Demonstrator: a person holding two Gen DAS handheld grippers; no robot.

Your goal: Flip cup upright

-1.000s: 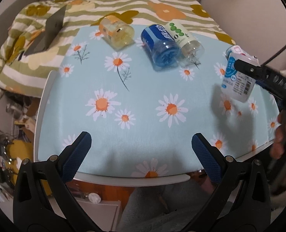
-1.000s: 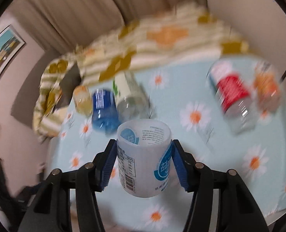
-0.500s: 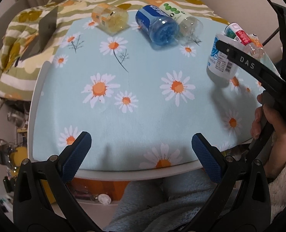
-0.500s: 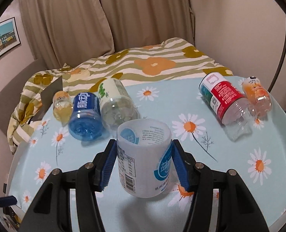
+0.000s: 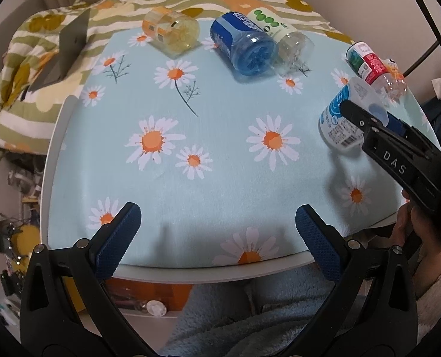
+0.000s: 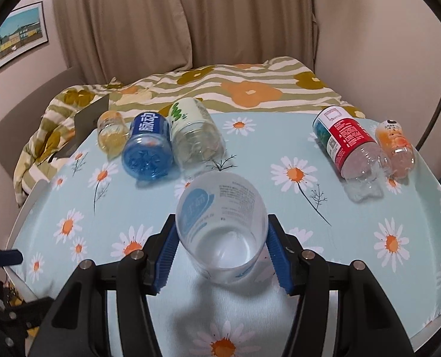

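Observation:
A translucent white cup [image 6: 221, 226] with blue print stands mouth up between the blue pads of my right gripper [image 6: 221, 253], which is shut on it. Its base sits on or just above the daisy tablecloth [image 6: 324, 238]. In the left wrist view the cup [image 5: 341, 119] is at the right, a little tilted, held by the right gripper [image 5: 366, 119]. My left gripper [image 5: 217, 235] is open and empty over the table's near edge.
Cut bottles lie on their sides at the back: a yellow one [image 5: 171, 29], a blue one [image 5: 244, 44], a clear green-dotted one [image 5: 280, 32], and at the right a red-labelled one [image 6: 350, 145] and an orange one [image 6: 396, 145]. A striped floral bed [image 6: 235, 86] lies beyond.
The right gripper has tipped forward and down with the cup, so I look into its open mouth. The cup has come lower towards the cloth. The left gripper stays open.

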